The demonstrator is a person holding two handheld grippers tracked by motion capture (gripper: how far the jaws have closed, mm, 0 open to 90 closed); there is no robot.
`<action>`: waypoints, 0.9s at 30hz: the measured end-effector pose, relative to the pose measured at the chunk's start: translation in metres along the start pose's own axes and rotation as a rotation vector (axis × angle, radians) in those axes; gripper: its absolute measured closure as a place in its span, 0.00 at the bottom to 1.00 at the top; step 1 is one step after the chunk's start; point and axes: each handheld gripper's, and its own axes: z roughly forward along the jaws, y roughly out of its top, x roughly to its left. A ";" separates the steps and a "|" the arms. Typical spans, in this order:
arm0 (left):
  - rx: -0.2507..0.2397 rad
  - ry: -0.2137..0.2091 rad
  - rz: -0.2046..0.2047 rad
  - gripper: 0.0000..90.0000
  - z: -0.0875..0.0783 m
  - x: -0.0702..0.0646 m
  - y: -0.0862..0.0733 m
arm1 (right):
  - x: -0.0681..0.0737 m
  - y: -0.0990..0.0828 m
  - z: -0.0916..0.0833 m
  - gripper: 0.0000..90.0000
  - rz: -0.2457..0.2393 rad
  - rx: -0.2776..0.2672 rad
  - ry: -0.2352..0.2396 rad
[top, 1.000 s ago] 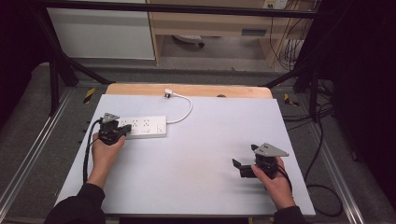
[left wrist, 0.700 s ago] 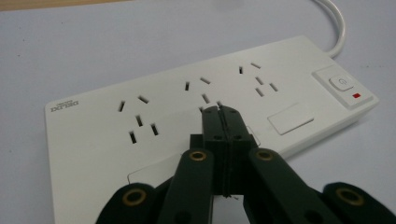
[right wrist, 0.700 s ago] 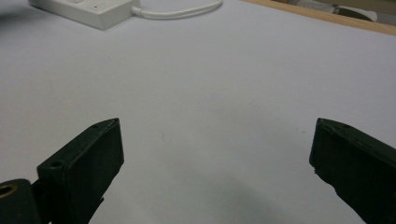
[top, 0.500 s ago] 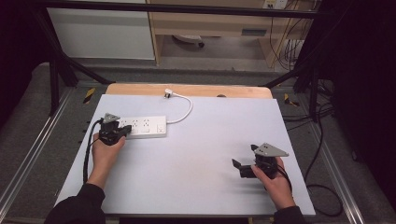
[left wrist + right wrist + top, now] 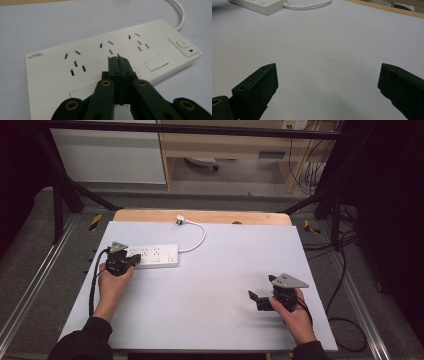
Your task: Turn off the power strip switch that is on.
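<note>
White power strip (image 5: 152,256) at ten o'clock on the table (image 5: 220,270), cord (image 5: 197,236) curling toward twelve. Left gripper (image 5: 118,58) over its middle sockets, jaws pressed together on nothing. Right gripper (image 5: 261,296) at four o'clock, jaws spread wide above bare surface.

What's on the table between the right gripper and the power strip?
Nothing: in the high view, bare table runs from the right gripper to the power strip.
</note>
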 end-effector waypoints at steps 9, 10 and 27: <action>0.000 -0.002 -0.003 1.00 0.000 0.002 -0.001 | 0.000 0.000 0.000 0.04 0.002 0.003 0.002; -0.002 -0.002 -0.006 1.00 0.000 0.002 -0.001 | 0.000 0.000 0.000 0.04 0.001 0.003 0.001; -0.001 0.001 -0.001 1.00 0.000 0.001 -0.001 | 0.001 0.000 0.001 0.04 0.000 0.009 0.001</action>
